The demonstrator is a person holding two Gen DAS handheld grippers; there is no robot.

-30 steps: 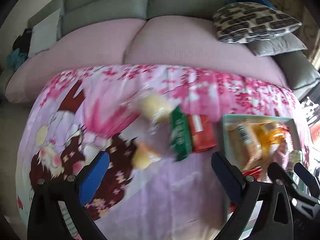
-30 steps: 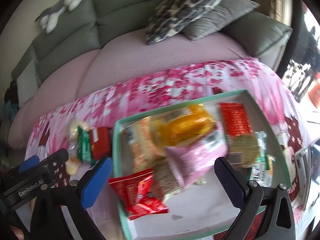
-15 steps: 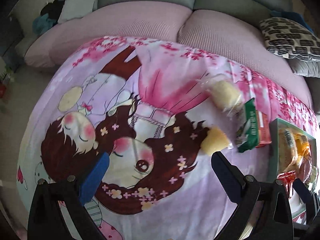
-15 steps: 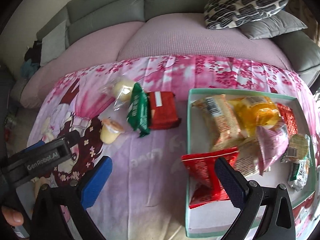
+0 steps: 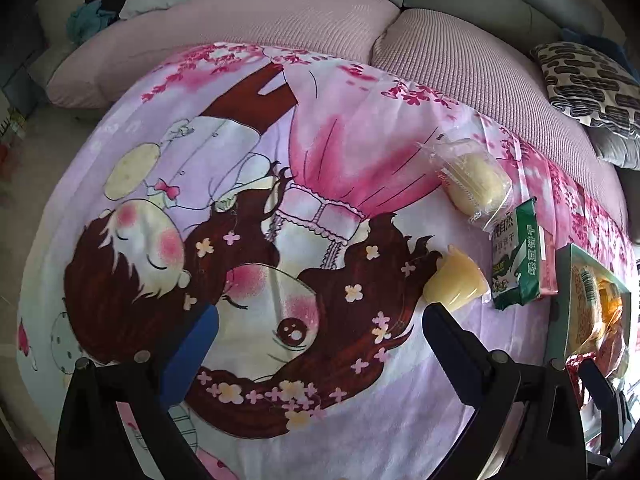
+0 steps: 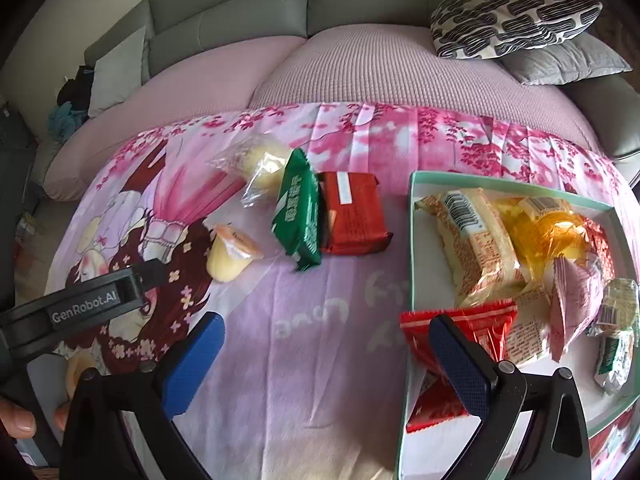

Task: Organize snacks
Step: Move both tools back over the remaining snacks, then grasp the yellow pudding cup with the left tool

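The left claw [image 5: 316,340] is spread wide with nothing between its blue pads, hovering over the cartoon-printed pink blanket [image 5: 280,200] that covers the desk. Just beyond its right finger sits a small yellow jelly cup [image 5: 456,280] lying tilted on the blanket, and beside that lies a green biscuit packet [image 5: 516,256], with a clear-wrapped pale bun [image 5: 476,184] a little farther up. At the far right edge of that view is the corner of the mint-green box [image 5: 560,300]. The right claw [image 6: 324,356] is also spread open and empty; its left finger hangs over bare blanket and its right finger stands over the near left corner of the mint-green box [image 6: 412,240], in front of a red snack bag [image 6: 472,328] that leans over the box's rim. Inside the box lie a beige wrapped cake [image 6: 476,240], an orange-yellow packet [image 6: 548,232], a pink packet [image 6: 572,300] and small green-and-white packets [image 6: 616,344] at the right side, piled touching one another. Left of the box, on the blanket, a red packet [image 6: 352,212] lies flat with the green biscuit packet [image 6: 300,212] overlapping its left edge; the bun [image 6: 260,164] is just behind them and the jelly cup [image 6: 230,256] to their left. The left claw's black body, lettered GenRobot.AI, shows at the lower left of the right view, with fingertips of the hand [image 6: 18,422] holding it. A grey sofa [image 6: 320,0] with a patterned cushion [image 6: 512,16] stands behind.
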